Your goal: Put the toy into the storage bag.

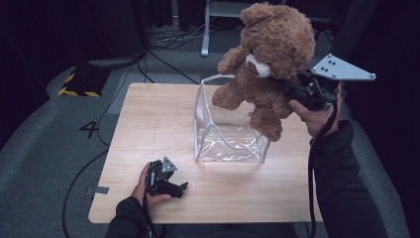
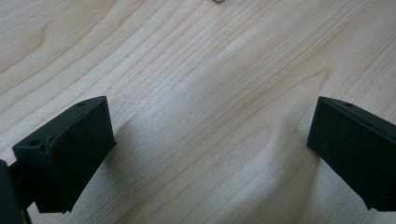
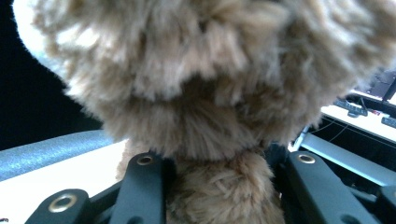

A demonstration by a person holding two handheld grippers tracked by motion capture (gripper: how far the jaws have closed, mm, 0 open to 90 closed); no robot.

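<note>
Right gripper jaws clamped on fluffy brown plush teddy bear, held in air above clear plastic open-top box on light wooden table; left gripper jaws spread, nothing between, resting near table front edge

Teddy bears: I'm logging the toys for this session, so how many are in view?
1. The teddy bear hangs in the air above the clear plastic bag, clamped in the right gripper. None lies on the table.
</note>
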